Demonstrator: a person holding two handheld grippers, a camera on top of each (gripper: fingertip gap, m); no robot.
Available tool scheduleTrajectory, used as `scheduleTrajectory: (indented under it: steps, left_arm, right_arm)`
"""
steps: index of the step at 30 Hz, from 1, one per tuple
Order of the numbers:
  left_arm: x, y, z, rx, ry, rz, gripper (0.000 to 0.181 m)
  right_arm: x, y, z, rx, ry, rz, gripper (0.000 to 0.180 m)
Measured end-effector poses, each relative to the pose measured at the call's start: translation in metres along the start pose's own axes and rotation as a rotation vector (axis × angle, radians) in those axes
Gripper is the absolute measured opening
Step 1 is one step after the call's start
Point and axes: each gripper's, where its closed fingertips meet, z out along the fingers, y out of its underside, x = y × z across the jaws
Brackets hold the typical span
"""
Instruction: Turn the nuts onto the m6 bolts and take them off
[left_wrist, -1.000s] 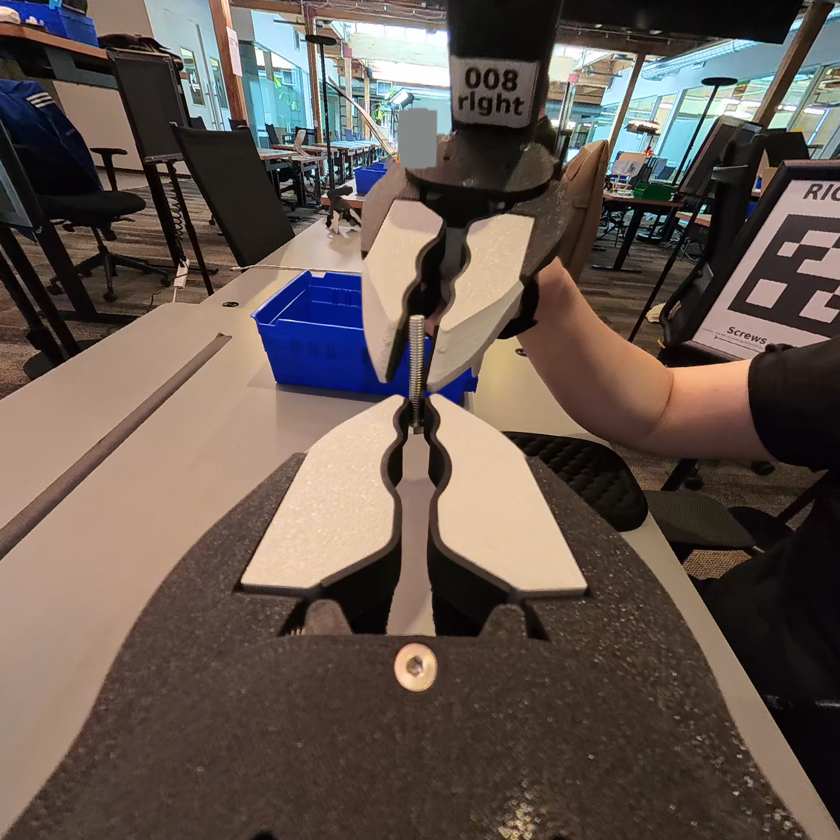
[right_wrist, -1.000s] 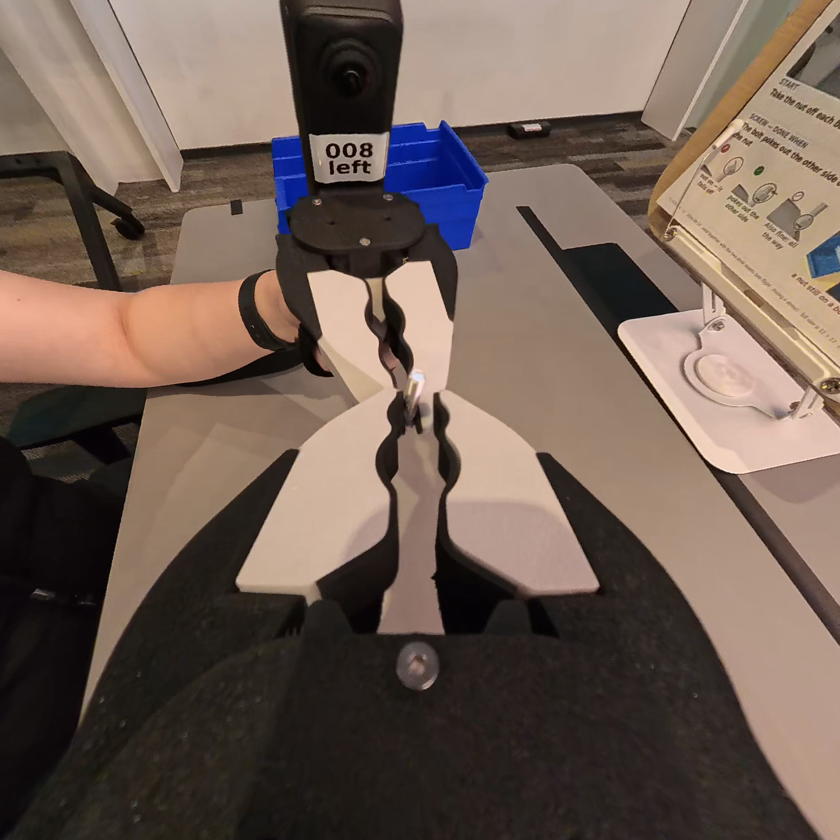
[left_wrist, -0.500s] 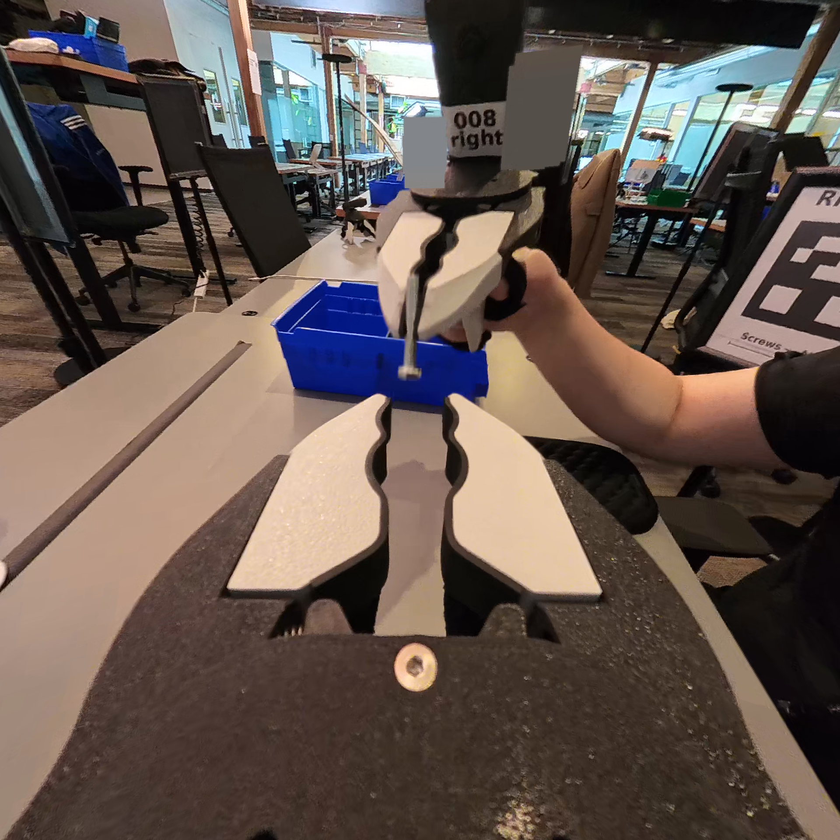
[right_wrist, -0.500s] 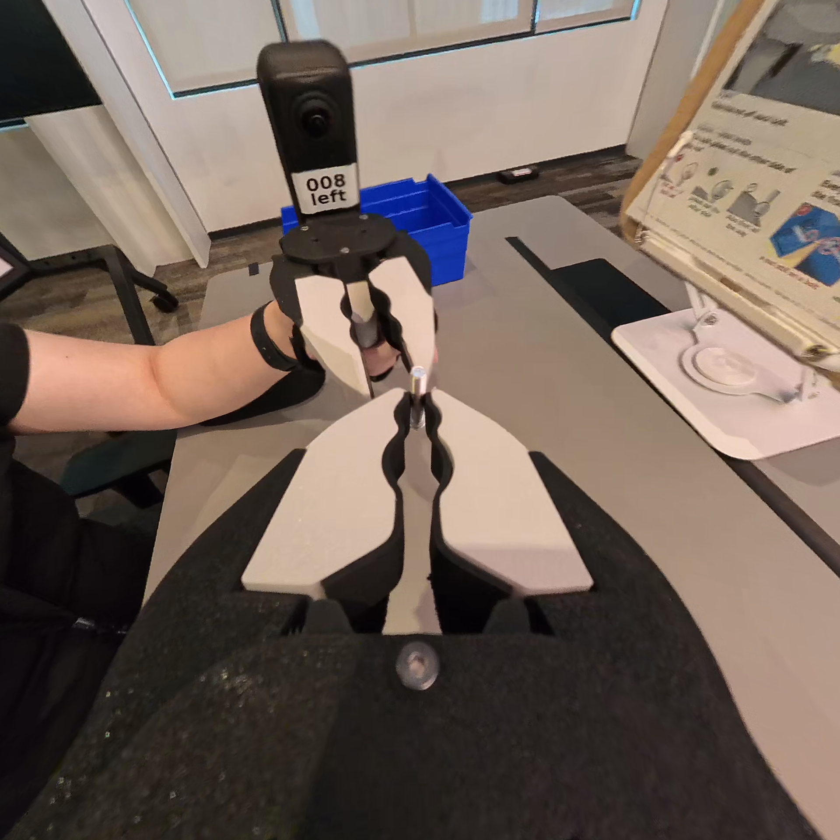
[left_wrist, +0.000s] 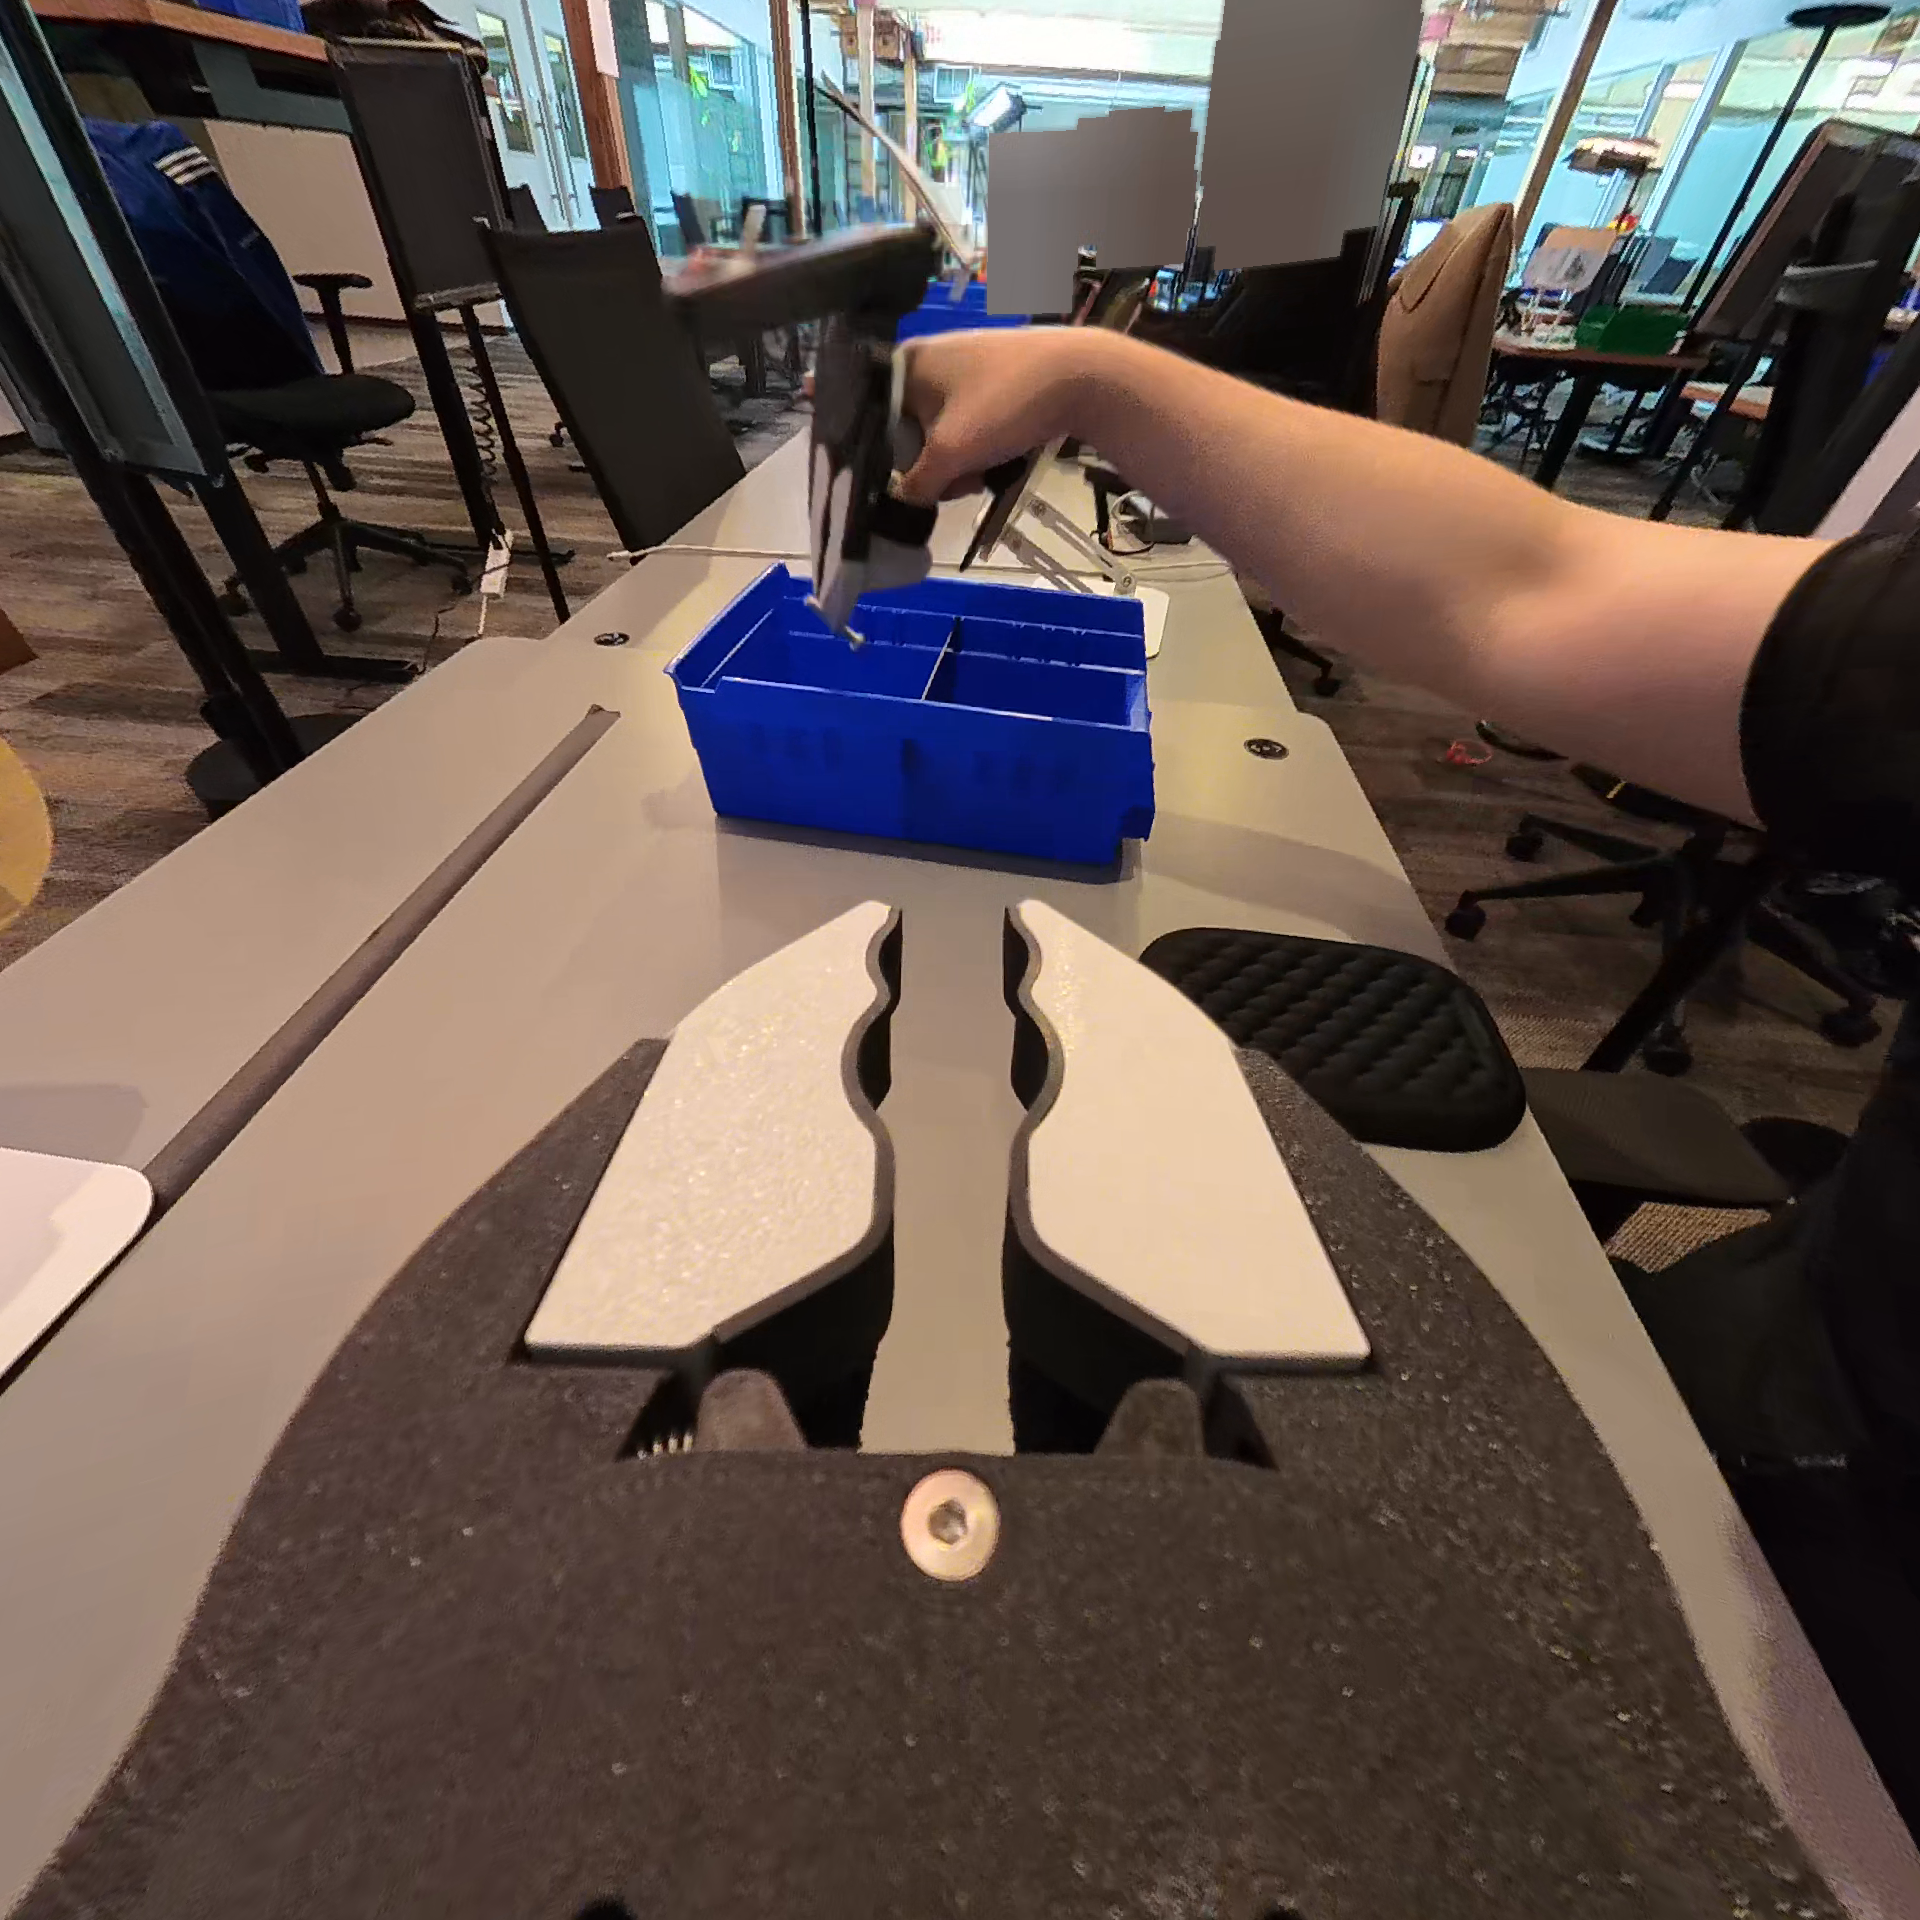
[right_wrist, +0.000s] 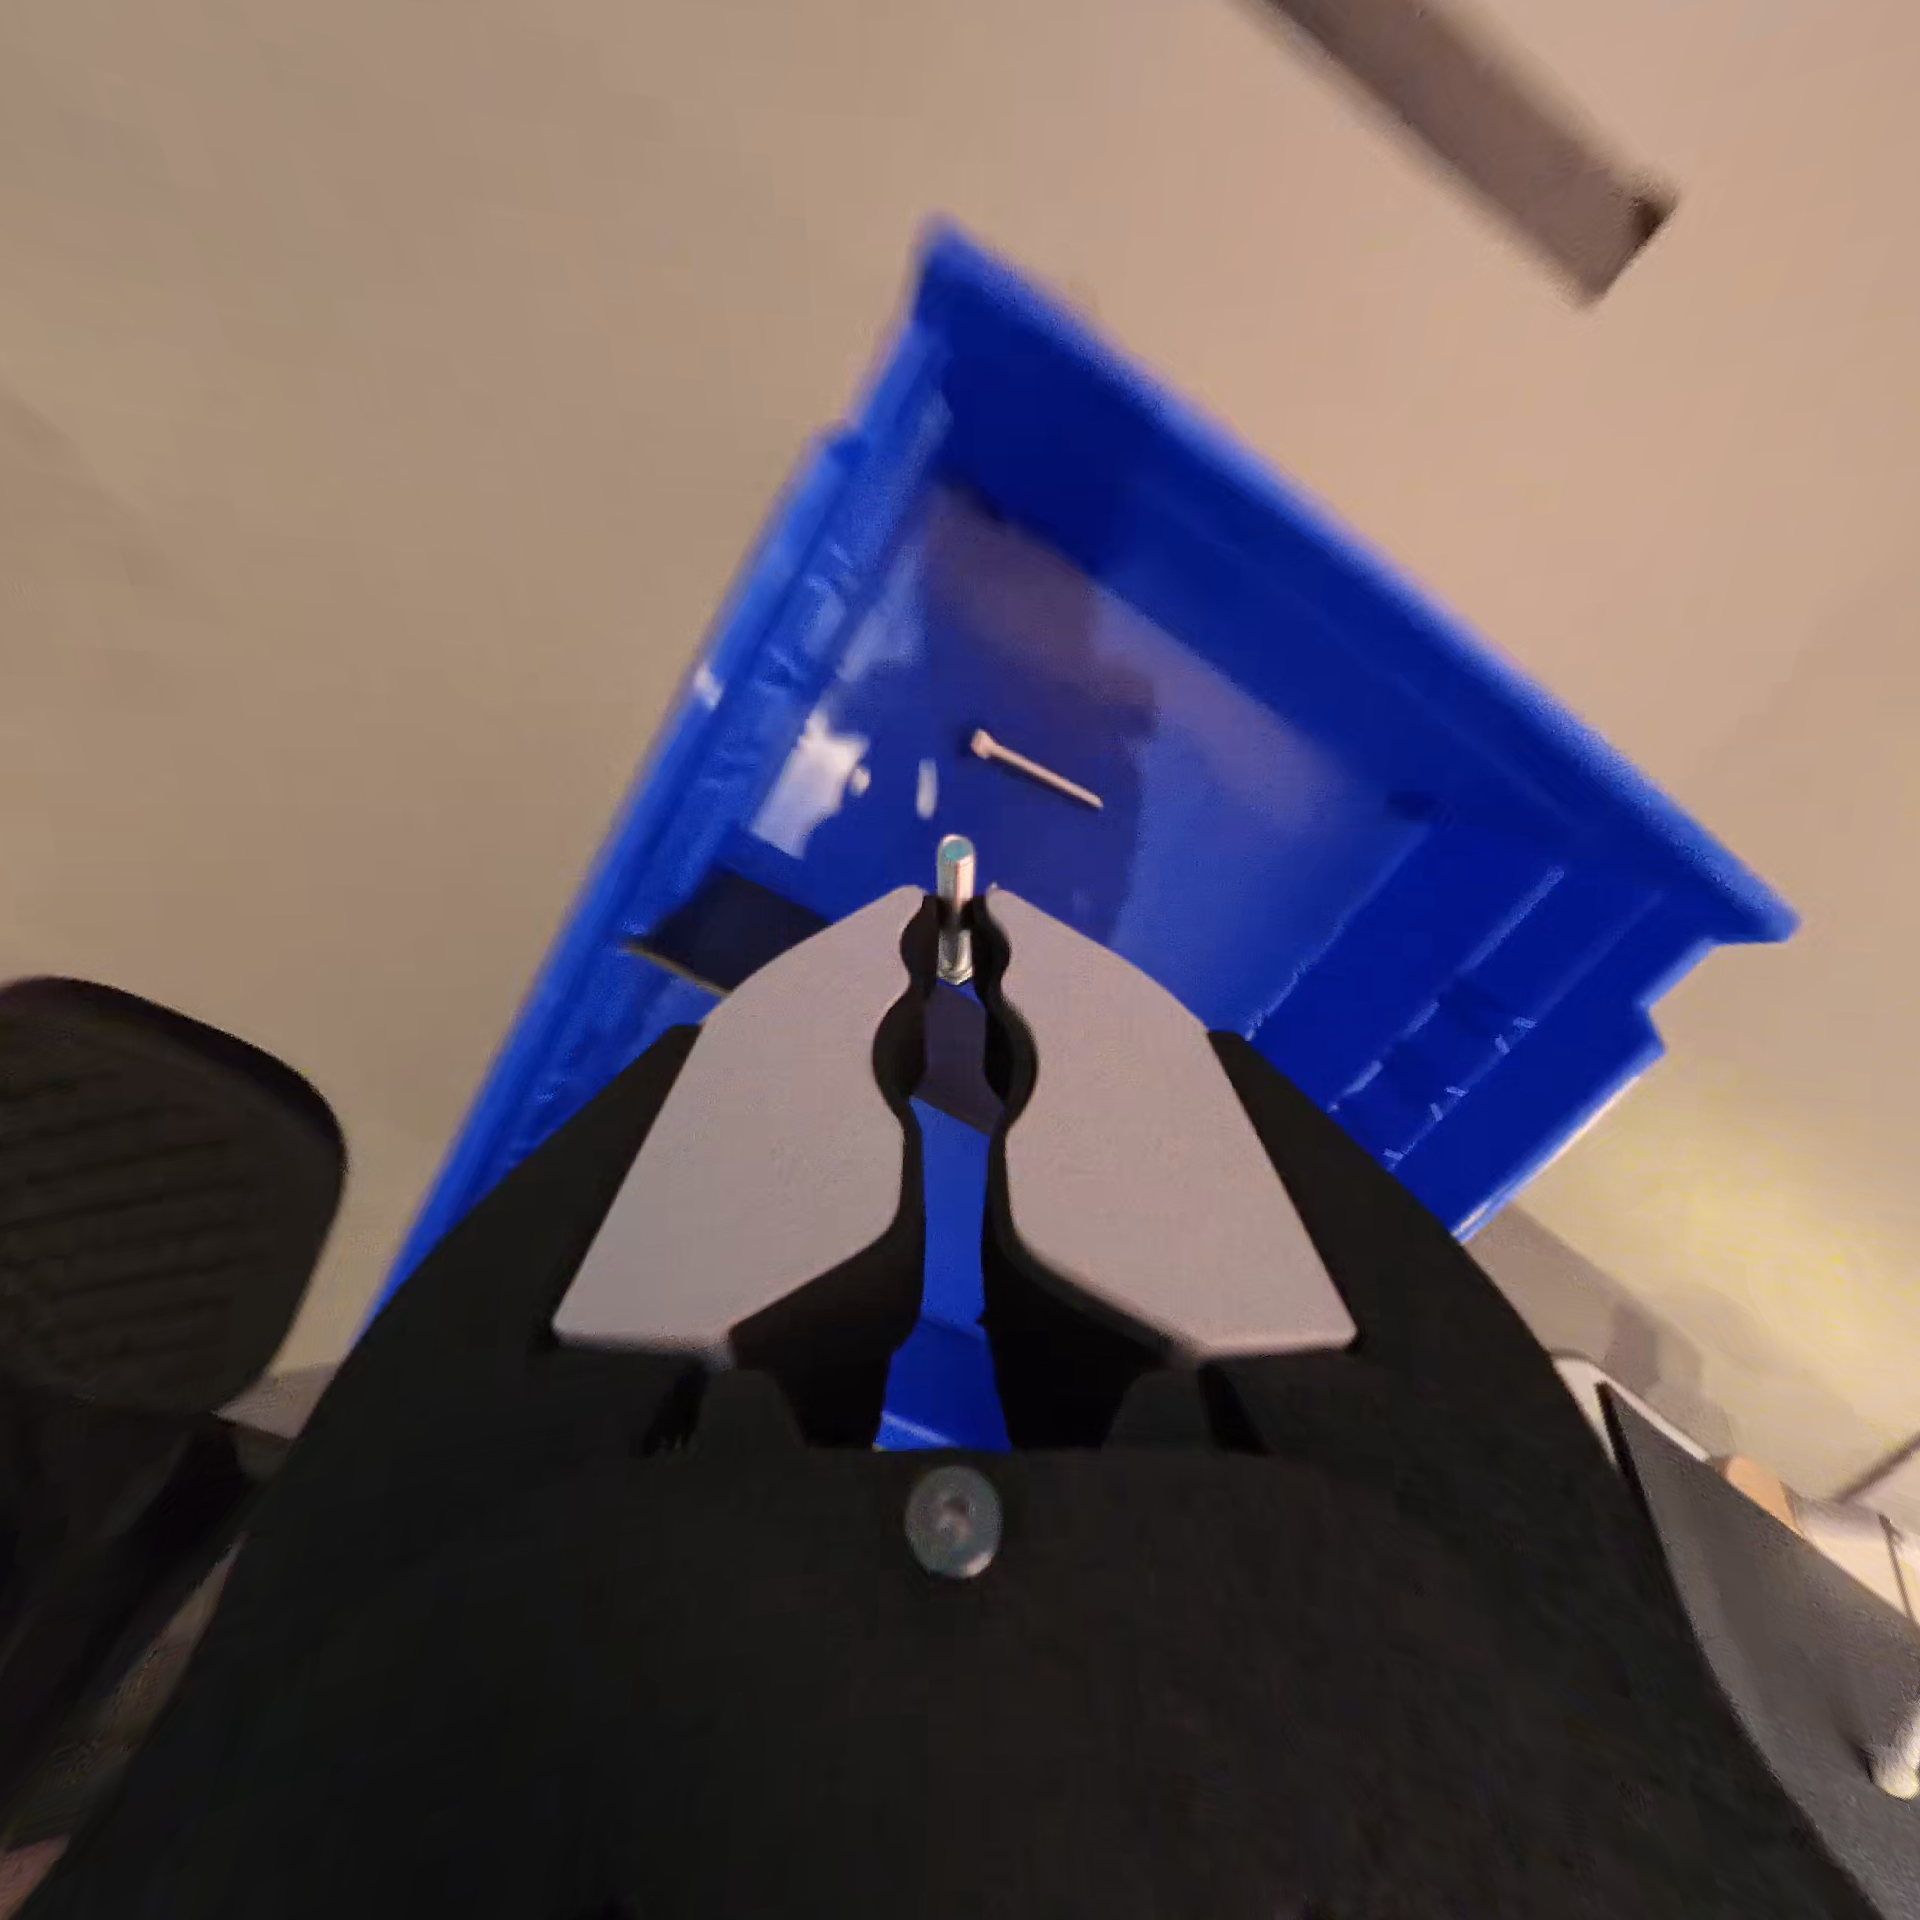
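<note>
The right tool (right_wrist: 954, 914) hangs over the blue bin (right_wrist: 1299, 582), tipped down so it points into it. Its two tips are pinched on a bolt (right_wrist: 954, 883). The bolt sticks out past the tips, with its round end aimed at the bin floor. From the left wrist view I can see the same right tool (left_wrist: 847, 613) far off, held by a hand (left_wrist: 987, 416), with the bolt (left_wrist: 854, 636) just above the back left part of the bin (left_wrist: 914, 758).

The left tool (left_wrist: 951, 935) sits low over the grey worktop (left_wrist: 312, 935), well back from the bin. Its two tips stand apart and nothing is between them. It is empty.

Inside the bin, another bolt (right_wrist: 1034, 769) lies flat on the floor. A few small shiny bits lie near it. They may be nuts, but the picture is too blurry to be sure. I cannot see a nut on the bolt that is held.

I think this is the putting-away step. The bolt looks bare, so the nut seems to be off, and the bolt is ready to go back in the bin.

Next, the right tool needs to go a bit lower and let its tips open, so the bolt drops in softly and does not bounce out. It should fall in the same part as the other bolt. Then a tool can reach in for a new bolt and nut.
</note>
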Motion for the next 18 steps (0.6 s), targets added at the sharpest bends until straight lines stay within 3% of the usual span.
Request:
scheduleTrajectory:
  steps: [3,8,14,18]
  left_arm:
    - [0.001,0.001,0.001,-0.009,0.002,0.003,0.018]
    - [0.000,0.003,0.002,-0.019,0.004,0.001,0.017]
    - [-0.006,0.003,-0.001,-0.013,-0.015,-0.006,0.017]
    - [-0.010,0.000,-0.006,0.002,-0.031,-0.018,0.017]
  right_arm:
    - [0.024,0.024,0.043,-0.157,0.023,0.007,0.006]
    - [0.040,0.027,0.082,-0.171,-0.026,0.060,0.006]
    - [0.044,0.022,0.095,-0.118,-0.049,0.076,0.007]
    - [0.047,0.014,0.080,-0.023,-0.040,0.070,0.016]
